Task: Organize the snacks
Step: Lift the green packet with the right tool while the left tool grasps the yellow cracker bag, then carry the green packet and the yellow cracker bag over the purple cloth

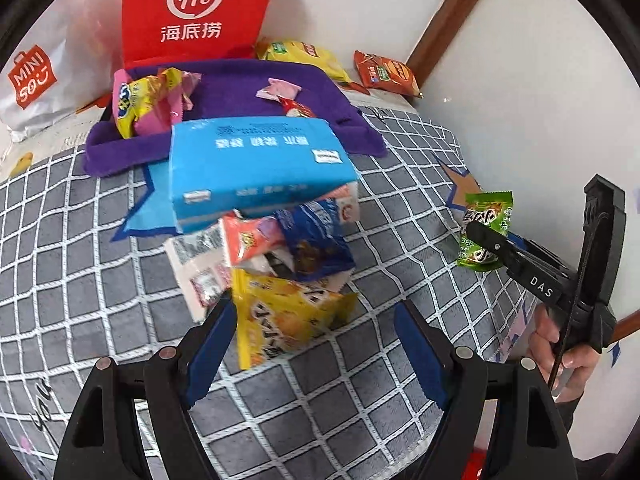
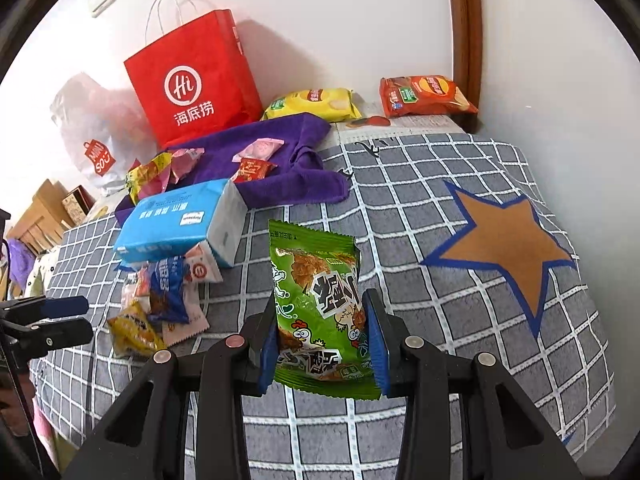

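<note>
Grey checked bedspread [image 2: 400, 208] carries the snack heap. My right gripper [image 2: 324, 344] has its fingers clamped on the green foil chicken-print snack packet [image 2: 316, 300], held clear of the cover. My left gripper [image 1: 316, 344] fingers stand apart over the yellow crinkled snack bag [image 1: 288, 316]. Closing there, I judge I could snag the blue packet [image 1: 316, 240] lying against it and scatter the pile.

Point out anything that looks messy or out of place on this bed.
The blue tissue pack lies tilted across a jumbled heap of snack packets, partly covering them. The purple towel behind is rumpled, with loose packets strewn on it.
</note>
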A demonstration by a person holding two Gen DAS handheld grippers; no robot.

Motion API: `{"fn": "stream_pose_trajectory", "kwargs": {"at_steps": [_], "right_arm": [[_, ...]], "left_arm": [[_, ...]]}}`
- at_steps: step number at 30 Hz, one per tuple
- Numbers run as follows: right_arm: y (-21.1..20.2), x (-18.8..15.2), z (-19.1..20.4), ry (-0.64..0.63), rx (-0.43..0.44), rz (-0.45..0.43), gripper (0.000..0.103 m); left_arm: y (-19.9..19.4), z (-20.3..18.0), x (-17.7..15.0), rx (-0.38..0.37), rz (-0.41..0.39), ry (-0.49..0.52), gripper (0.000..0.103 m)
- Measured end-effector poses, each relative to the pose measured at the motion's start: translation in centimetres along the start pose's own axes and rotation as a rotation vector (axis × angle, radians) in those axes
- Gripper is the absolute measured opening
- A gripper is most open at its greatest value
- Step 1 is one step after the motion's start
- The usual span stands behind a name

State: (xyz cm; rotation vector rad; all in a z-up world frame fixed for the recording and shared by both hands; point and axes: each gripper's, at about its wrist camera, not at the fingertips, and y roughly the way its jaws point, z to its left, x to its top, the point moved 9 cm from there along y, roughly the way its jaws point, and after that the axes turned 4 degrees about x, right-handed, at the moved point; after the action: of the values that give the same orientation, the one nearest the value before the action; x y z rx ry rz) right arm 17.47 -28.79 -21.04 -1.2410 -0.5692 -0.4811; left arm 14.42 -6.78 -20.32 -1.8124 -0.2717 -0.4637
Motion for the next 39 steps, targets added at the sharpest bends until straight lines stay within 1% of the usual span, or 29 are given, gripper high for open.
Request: {"fn": "stream_pose_trajectory", "kwargs": {"at_steps": [4, 6, 12, 17, 23, 24, 25, 28, 30, 34, 39], "right_arm": [[-0.1, -0.6, -0.1, -0.012, 0.008, 0.008, 0.038], [-0.1, -0.9, -0.1, -0.010, 0.018, 0.011, 0.038], [0.2, -1.5, 0.1, -0.006, 0.048, 0.019, 0.038], [0.8, -1.8, 0.1, -0.009, 0.069, 0.036, 0.038], [1.7, -2.1, 0.1, -0.026, 0.072, 0.056, 0.038], [1.8, -2.1, 0.1, -0.026, 0.075, 0.058, 0.038], [1.9, -2.1, 0.1, -0.027, 0.078, 0.062, 0.038], [2.1, -2.1, 0.0, -0.034, 0.079, 0.069, 0.038], [2.2, -2.1, -0.1, -0.039, 0.079, 0.072, 0.038], [2.3, -1.9, -0.2, -0.048, 0.076, 0.074, 0.038], [2.3, -1.7, -0.3, -0.057, 0.077, 0.076, 0.038]], "left_arm": [[1.1, -0.3, -0.3, 0.072, -0.017, 0.007, 0.082], [1.9, -0.2, -0.4, 0.095, -0.010, 0.001, 0.082], [3.7, 0.4, -0.5, 0.095, 0.011, -0.069, 0.082], [4.4, 1.0, -0.3, 0.082, -0.005, -0.137, 0.082], [5.3, 1.0, -0.5, 0.080, 0.010, -0.151, 0.080], [5.4, 0.9, -0.5, 0.079, 0.010, -0.152, 0.077], [5.4, 0.9, -0.5, 0.080, 0.011, -0.153, 0.072], [5.5, 1.0, -0.4, 0.078, 0.016, -0.158, 0.067], [5.4, 1.1, -0.3, 0.073, 0.017, -0.158, 0.061], [5.0, 1.2, -0.2, 0.070, 0.016, -0.163, 0.055], [4.1, 1.3, -0.2, 0.073, 0.004, -0.164, 0.052]]}}
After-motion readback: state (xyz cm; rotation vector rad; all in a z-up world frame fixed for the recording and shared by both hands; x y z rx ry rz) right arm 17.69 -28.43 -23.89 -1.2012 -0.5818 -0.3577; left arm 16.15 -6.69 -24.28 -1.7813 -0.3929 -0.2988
